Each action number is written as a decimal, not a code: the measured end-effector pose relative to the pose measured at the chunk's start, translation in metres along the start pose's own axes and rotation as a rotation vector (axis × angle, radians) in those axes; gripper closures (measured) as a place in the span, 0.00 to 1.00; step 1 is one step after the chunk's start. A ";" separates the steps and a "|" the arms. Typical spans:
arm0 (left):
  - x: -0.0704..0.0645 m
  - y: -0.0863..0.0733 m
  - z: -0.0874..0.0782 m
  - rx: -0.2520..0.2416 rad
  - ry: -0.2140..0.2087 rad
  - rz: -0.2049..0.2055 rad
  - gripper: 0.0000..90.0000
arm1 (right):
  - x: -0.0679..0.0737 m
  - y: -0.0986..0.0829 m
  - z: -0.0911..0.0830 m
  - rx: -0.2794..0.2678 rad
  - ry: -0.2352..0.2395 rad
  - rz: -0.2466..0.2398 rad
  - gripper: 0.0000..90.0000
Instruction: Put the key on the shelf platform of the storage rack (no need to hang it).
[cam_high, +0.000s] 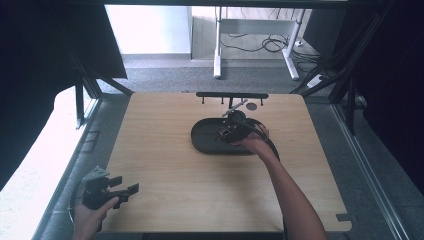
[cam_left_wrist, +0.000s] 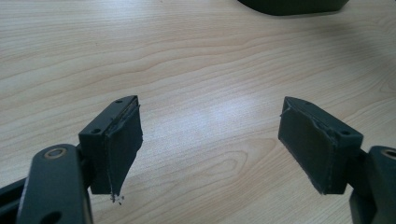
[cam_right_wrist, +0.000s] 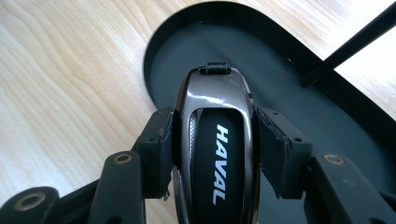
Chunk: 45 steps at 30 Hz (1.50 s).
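Note:
A glossy black car key fob (cam_right_wrist: 215, 149) marked HAVAL sits clamped between the two pads of my right gripper (cam_right_wrist: 215, 140), just above a black oval tray (cam_right_wrist: 299, 107). From above, that right gripper (cam_high: 226, 133) hovers over the tray (cam_high: 204, 136) at the table's middle back. My left gripper (cam_high: 124, 189) rests at the table's front left corner, held in a hand. Its jaws (cam_left_wrist: 210, 140) stand wide apart over bare wood, nothing between them.
A black rack (cam_high: 232, 95) with several short pegs stands along the table's back edge, behind the tray. A small dark round disc (cam_high: 251, 106) lies next to it. The tray's edge (cam_left_wrist: 294, 5) peeks in at the top of the left gripper view.

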<state>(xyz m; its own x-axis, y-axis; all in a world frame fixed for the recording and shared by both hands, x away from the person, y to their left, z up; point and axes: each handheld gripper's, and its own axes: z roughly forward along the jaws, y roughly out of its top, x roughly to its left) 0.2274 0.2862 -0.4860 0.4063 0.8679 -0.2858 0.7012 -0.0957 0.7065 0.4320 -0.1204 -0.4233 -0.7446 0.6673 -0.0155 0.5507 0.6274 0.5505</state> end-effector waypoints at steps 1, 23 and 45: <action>0.000 0.000 0.000 -0.001 0.000 -0.001 0.24 | -0.004 0.000 0.005 0.003 -0.003 0.003 0.55; 0.001 0.000 0.001 0.005 -0.002 -0.004 0.24 | -0.030 -0.006 0.052 0.036 -0.038 0.046 0.55; 0.001 -0.001 0.003 0.015 -0.007 -0.001 0.24 | -0.045 -0.027 0.084 0.163 -0.124 0.029 0.54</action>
<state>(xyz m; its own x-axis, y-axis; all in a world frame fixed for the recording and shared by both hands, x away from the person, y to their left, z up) 0.2289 0.2852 -0.4891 0.4093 0.8648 -0.2908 0.7106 -0.1023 0.6961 0.4822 -0.1338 -0.5074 -0.6809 0.7241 -0.1098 0.6326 0.6570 0.4100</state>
